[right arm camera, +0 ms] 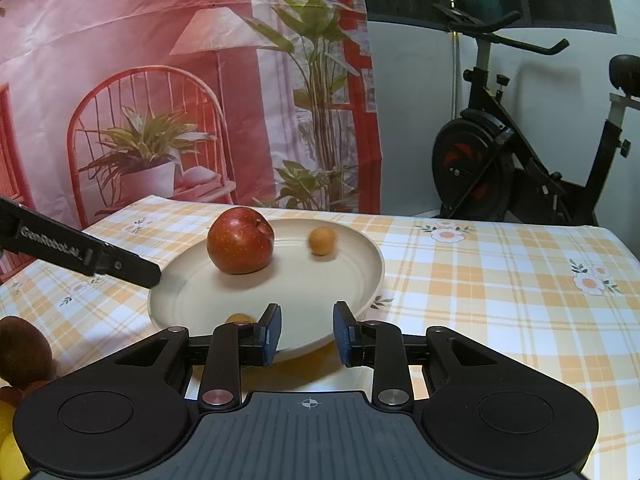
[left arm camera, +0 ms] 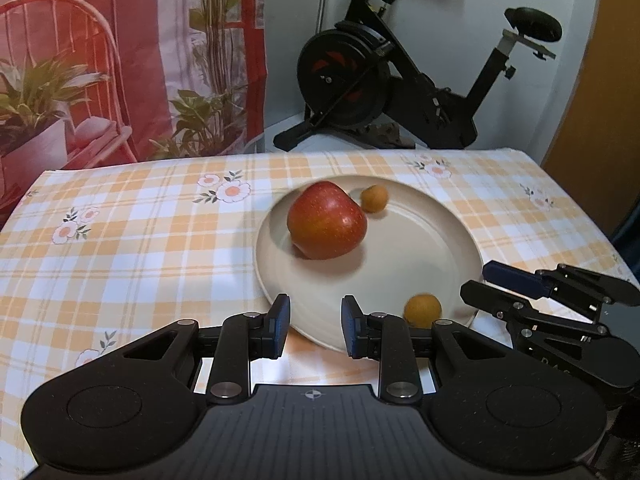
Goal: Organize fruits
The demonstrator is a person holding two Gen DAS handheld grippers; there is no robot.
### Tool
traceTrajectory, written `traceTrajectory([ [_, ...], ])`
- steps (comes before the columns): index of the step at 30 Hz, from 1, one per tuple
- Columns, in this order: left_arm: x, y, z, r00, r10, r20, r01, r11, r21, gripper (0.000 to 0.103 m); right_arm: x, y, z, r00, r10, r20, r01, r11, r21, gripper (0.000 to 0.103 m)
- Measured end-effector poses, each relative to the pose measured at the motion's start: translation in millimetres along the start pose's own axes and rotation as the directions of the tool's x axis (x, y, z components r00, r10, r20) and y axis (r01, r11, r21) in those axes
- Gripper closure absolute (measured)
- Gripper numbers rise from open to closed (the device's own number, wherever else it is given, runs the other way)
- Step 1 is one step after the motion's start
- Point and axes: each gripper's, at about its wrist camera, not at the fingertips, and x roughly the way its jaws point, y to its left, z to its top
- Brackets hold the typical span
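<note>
While checked tablecloth (left arm camera: 160, 248) bears plate (left arm camera: 440, 248); exercise bike (left arm camera: 400, 80) behind

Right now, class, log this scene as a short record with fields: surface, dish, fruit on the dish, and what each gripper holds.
surface: checked tablecloth
dish: cream plate
fruit on dish: red apple; two small orange fruits
left gripper: holds nothing
right gripper: holds nothing
off dish: brown fruit, near left edge of right wrist view
</note>
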Motion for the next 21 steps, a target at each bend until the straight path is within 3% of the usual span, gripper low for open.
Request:
traceTrajectory([
  [15,-55,37,-15,0.997,0.051,0.053,-0.044,0.990,-0.136,0.073,-30,3,3,0.999,-0.034,0.006,0.033,0.998,0.050,0.075],
  [21,-83,39,-26,0.995,0.041,0.088,-0.029,0.990,-0.139,0.072,-50,16,7,0.999,-0.031,0.014,0.030,0.998,0.063,0.074],
])
